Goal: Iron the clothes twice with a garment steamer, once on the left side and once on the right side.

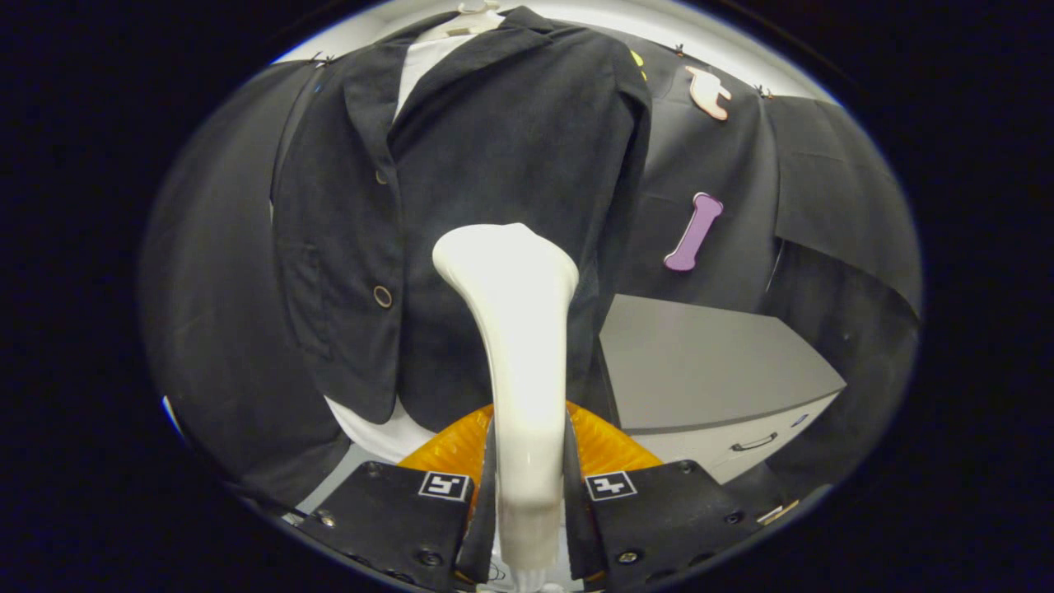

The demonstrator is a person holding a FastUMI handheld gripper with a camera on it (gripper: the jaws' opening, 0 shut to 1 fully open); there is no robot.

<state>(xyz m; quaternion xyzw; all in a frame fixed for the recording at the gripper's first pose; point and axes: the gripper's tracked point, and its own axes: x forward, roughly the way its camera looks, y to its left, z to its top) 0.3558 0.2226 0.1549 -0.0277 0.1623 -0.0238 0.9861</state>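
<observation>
A dark jacket (461, 189) hangs on a pale hanger (469, 21) over a white shirt (424, 62), straight ahead of the fingers. My gripper (527, 486) is shut on the white garment steamer (519, 329), both fingers pressing its handle. The steamer's wide head points up against the jacket's front, right of the button line and level with the lower button (383, 296). The shirt's hem (375, 432) shows below the jacket.
A grey cabinet (708, 371) with a drawer handle stands to the right of the jacket, close to its side. Black cloth walls the booth behind and to both sides.
</observation>
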